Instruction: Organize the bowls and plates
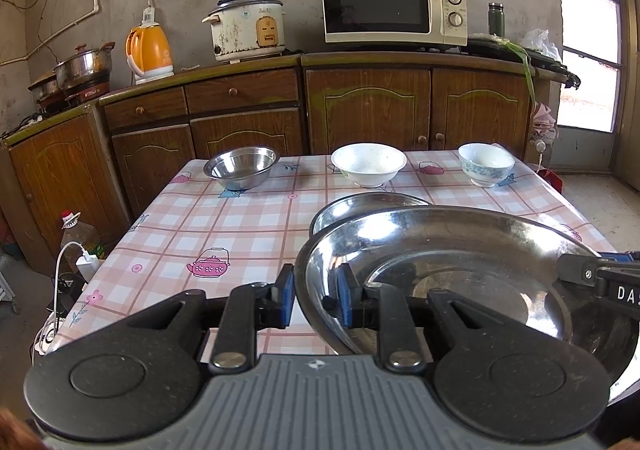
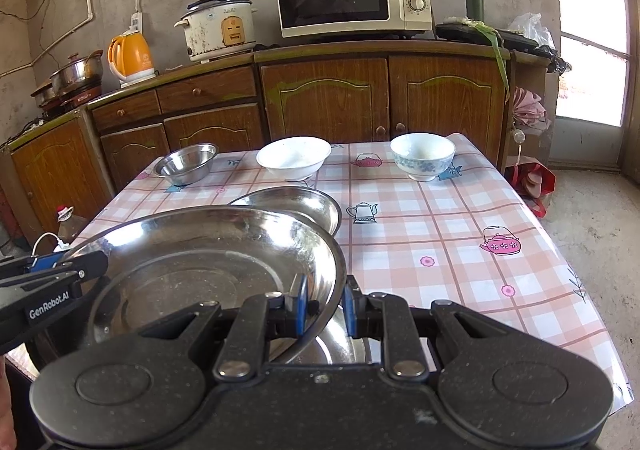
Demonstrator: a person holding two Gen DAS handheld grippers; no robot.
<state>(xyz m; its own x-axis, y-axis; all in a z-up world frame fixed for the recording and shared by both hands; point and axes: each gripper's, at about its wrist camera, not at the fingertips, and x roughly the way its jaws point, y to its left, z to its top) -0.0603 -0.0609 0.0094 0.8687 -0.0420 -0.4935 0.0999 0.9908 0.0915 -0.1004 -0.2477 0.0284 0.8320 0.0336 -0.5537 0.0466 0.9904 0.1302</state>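
Observation:
A large steel plate is held off the table by both grippers. My left gripper straddles its left rim, one blue pad inside, one outside. My right gripper straddles its right rim the same way. A second steel plate lies on the table behind it, and another steel surface shows underneath. At the far edge stand a steel bowl, a white bowl and a blue-patterned bowl.
The table has a pink checked cloth. Wooden cabinets stand behind it with a microwave, rice cooker, orange kettle and pots. An oil bottle and charger cables are at the left of the table.

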